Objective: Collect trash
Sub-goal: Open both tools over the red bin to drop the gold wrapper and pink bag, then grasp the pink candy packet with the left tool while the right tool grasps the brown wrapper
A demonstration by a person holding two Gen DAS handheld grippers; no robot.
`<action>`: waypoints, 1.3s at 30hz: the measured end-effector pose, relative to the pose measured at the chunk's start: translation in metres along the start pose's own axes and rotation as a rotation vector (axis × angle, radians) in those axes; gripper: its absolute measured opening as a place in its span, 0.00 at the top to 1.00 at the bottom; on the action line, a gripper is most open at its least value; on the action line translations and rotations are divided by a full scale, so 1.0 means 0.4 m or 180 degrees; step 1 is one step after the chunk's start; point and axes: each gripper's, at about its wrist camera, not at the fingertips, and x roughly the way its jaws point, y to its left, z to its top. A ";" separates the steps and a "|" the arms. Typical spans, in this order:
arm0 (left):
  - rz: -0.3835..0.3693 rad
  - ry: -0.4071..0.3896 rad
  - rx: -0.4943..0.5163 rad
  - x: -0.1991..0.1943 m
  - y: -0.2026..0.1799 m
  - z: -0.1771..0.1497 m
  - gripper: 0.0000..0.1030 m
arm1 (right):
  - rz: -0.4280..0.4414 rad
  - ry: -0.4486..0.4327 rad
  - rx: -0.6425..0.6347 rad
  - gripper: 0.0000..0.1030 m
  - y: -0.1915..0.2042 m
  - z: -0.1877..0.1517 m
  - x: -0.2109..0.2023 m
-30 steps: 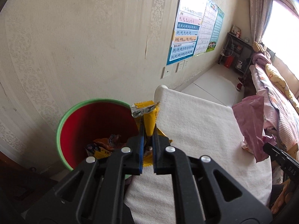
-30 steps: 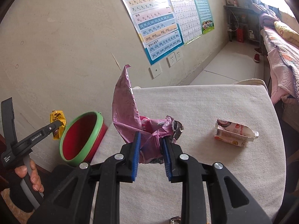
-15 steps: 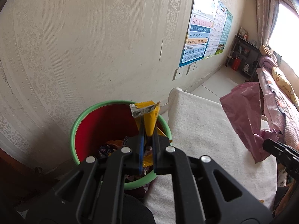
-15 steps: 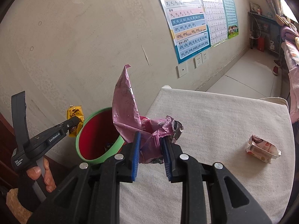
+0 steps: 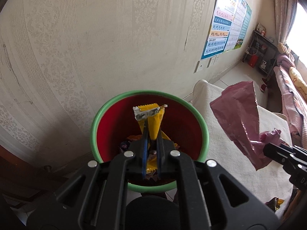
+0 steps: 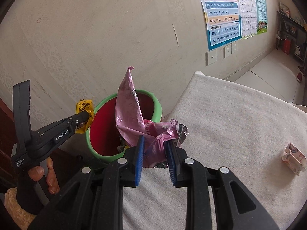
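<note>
A red bin with a green rim stands against the wall beside the cloth-covered table; it also shows in the right wrist view. My left gripper is shut on a yellow snack wrapper and holds it over the bin's opening. In the right wrist view the left gripper and the yellow wrapper sit at the bin's left rim. My right gripper is shut on a crumpled pink wrapper, held at the table edge next to the bin. Several wrappers lie inside the bin.
A small white and pink carton lies on the white tablecloth at the right. A dark wrapper lies at the table's near edge. The wallpapered wall with posters is close behind the bin.
My left gripper has carried the yellow wrapper left, from the bin's right rim to over its opening. My right gripper has moved left with the pink wrapper, closer to the bin.
</note>
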 end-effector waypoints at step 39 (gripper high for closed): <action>-0.0521 0.0285 -0.0046 0.035 -0.042 -0.044 0.41 | -0.0312 -0.0135 -0.0066 0.32 -0.184 -0.032 -0.206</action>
